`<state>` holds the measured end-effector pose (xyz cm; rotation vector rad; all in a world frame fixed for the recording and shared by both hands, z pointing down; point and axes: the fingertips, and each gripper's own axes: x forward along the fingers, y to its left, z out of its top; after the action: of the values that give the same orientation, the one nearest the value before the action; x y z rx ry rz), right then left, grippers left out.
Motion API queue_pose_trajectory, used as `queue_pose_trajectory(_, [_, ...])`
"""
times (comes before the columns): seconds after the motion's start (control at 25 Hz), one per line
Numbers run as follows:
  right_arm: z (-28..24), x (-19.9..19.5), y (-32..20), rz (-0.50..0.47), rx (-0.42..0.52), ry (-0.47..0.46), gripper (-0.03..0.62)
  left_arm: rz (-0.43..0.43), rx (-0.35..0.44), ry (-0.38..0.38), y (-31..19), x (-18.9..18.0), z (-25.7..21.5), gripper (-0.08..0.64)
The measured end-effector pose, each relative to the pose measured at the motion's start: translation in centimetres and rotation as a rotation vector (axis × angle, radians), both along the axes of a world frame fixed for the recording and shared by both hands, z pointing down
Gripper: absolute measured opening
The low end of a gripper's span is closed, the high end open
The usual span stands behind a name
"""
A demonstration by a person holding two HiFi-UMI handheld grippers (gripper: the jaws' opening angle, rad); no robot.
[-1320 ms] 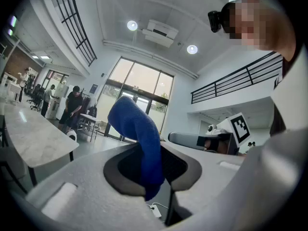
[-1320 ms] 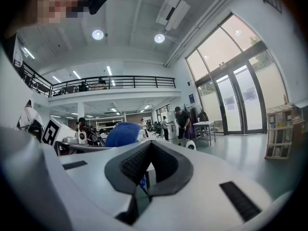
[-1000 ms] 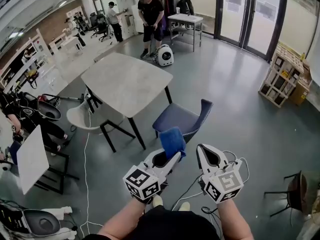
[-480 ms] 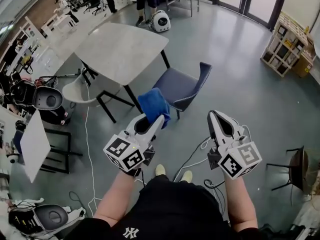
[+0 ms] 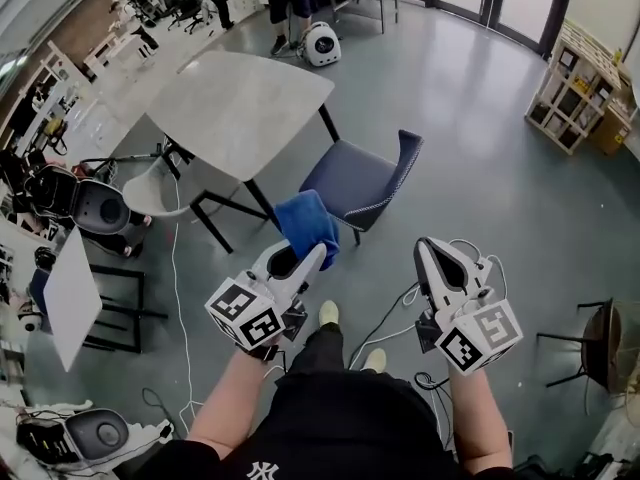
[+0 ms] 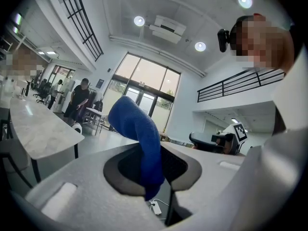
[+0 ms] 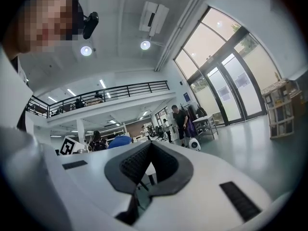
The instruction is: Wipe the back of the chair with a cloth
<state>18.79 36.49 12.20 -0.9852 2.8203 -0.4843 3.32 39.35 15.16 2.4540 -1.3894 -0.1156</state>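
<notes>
While the person stands over a grey floor, the head view looks steeply down on a dark blue chair (image 5: 358, 180). Its seat faces a pale table (image 5: 235, 103), which stands just beyond the chair to the left. The chair's upright back is on the chair's right side. The left gripper (image 5: 318, 252) is held on the near side of the chair. Its jaws pinch a blue cloth (image 5: 308, 226), which stands up from the tips. In this view the cloth overlaps the chair's near corner, but I cannot tell whether it touches. The right gripper (image 5: 427, 247) is also on the near side of the chair, to the right of the cloth and apart from it.

In the left gripper view, the left gripper (image 6: 161, 189) has its jaws closed tight on the cloth (image 6: 138, 137). The cloth rises between the pads and droops over to the left. The table (image 6: 36, 129) edge shows at the left, and a person in dark clothes (image 6: 79, 99) stands far behind it. The chair is not in this view.

In the right gripper view, the right gripper (image 7: 140, 192) has its jaws brought together with nothing held between them. A bit of the blue cloth (image 7: 119, 141) shows over the left jaw. A person (image 7: 182, 121) stands far off near glass doors.
</notes>
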Motion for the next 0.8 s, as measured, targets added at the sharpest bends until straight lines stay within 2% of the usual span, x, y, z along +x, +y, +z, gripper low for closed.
queue_pose_trajectory(0.16, [1.4, -2.2, -3.4, 0.021, -0.009, 0.013, 0.012, 0.022, -0.015, 0.012, -3.7, -2.5, 1.9, 0.077])
queue_pose_trajectory(0.4, [3.2, -6.6, -11.2, 0.07, -0.033, 0.043, 0.012, 0.081, -0.028, 0.031, -12.3, -6.5, 4.4, 0.077])
queue_pose_trajectory(0.64, [3.5, -12.4, -19.0, 0.14, -0.03, 0.079, 0.012, 0.251, -0.054, 0.018, -20.8, -9.3, 6.4, 0.077])
queue_pose_trajectory(0.8, [3.9, -14.4, -22.5, 0.191, -0.034, 0.101, 0.012, 0.348, -0.053, -0.016, -25.4, -9.8, 7.5, 0.077])
